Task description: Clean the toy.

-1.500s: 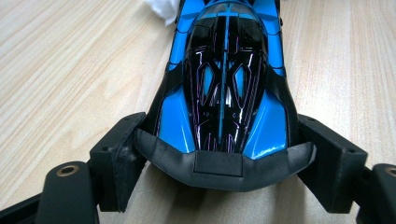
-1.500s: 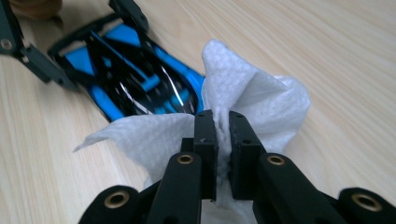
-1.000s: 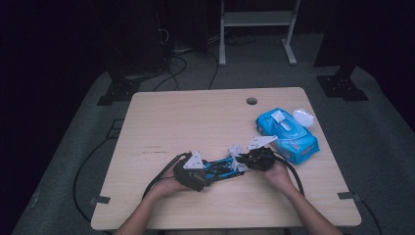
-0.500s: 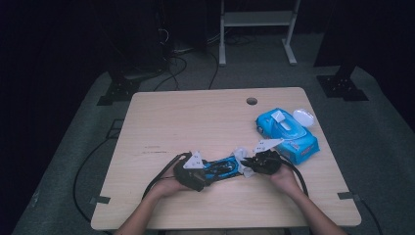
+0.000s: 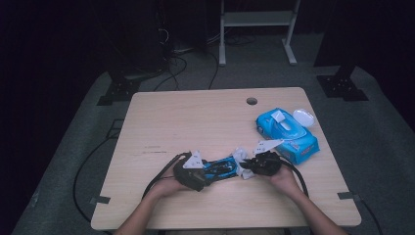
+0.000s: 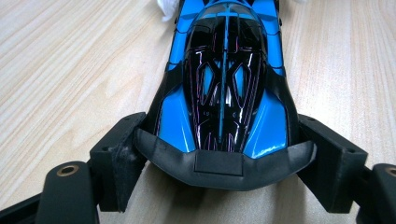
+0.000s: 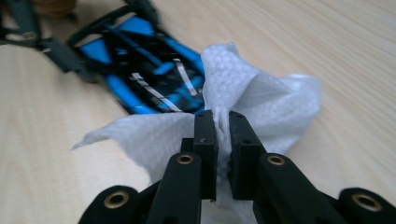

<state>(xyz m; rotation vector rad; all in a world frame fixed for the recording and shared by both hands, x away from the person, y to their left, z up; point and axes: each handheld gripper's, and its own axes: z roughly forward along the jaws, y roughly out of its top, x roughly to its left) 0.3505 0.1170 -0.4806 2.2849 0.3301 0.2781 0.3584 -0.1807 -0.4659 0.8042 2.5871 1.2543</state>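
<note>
Two grippers are working near the table's [image 5: 161, 122] near edge: my left gripper [image 6: 219, 168] is clamping the car [image 6: 224, 88] by its tail, my right gripper [image 7: 223, 140] is pinching a wipe [image 7: 261, 93]. I am judging short, light strokes best, left grip unmoving.

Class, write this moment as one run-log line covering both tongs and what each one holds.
left tongs: clamp blue-and-black plastic toy car | right tongs: pinch crumpled white wipe against car | wooden table: bears both
</note>
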